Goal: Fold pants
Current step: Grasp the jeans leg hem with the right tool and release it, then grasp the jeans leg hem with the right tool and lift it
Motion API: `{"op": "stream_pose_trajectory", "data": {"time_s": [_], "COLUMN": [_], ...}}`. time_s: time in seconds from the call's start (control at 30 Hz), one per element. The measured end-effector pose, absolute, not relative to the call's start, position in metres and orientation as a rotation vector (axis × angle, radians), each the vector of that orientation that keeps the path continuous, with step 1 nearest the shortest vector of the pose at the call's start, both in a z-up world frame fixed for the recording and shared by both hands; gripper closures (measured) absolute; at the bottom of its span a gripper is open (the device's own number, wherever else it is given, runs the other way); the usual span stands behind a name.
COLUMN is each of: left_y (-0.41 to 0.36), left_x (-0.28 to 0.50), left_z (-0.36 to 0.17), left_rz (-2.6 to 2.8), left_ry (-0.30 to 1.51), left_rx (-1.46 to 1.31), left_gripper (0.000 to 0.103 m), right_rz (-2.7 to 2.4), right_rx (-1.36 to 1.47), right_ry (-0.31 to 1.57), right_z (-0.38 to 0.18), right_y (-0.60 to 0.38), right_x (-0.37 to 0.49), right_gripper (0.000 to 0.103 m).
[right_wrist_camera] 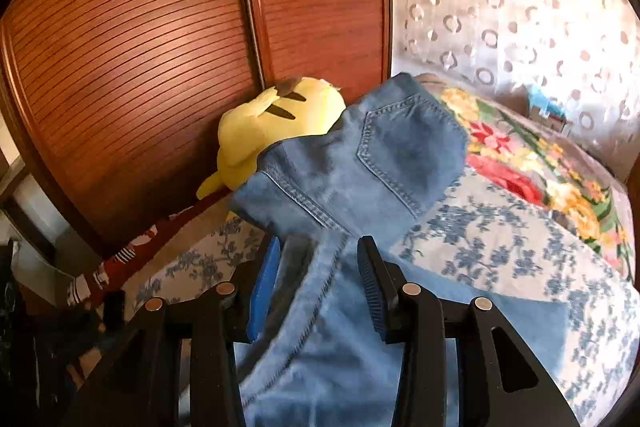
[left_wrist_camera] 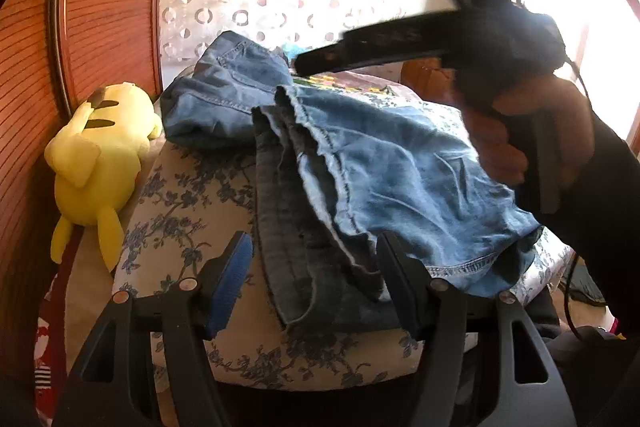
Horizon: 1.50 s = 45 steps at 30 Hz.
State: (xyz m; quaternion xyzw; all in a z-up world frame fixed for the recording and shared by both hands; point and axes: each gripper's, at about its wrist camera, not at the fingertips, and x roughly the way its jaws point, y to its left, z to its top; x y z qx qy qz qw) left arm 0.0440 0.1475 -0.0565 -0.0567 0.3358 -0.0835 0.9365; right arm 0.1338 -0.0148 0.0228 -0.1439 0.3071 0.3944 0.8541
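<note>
Now the left gripper [left_wrist_camera: 312, 287] is waiting open at the bed's [left_wrist_camera: 184, 211] near edge, and the right gripper [right_wrist_camera: 318, 291] is hanging open over the one pair of pants [right_wrist_camera: 360, 167], not pinching them. Farther back, those jeans are looking half folded and bumpy, needing another fold, with one yellow plush toy [left_wrist_camera: 100, 155] lying at the bed's far left edge.

Left tool [left_wrist_camera: 314, 277] and right tool [right_wrist_camera: 318, 285]: black frames showing round silver screws, blue pads; black sleeve [left_wrist_camera: 600, 187] trailing cable beside right tool.
</note>
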Motion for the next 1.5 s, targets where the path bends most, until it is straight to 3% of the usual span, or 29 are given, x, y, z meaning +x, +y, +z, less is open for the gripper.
{"op": "stream_pose_trajectory", "data": {"time_s": [0.8, 1.5], "left_y": [0.071, 0.026], "left_x": [0.065, 0.084], "left_z": [-0.038, -0.09], "left_rz": [-0.281, -0.313], "left_ry": [0.666, 0.775], "left_rx": [-0.017, 0.087], "left_gripper": [0.037, 0.037], "right_rz": [0.484, 0.48], "right_rx": [-0.17, -0.036], "right_ry": [0.64, 0.783], "right_z": [-0.015, -0.054], "right_y": [-0.226, -0.255], "right_x": [0.031, 0.019], "right_gripper": [0.061, 0.058]}}
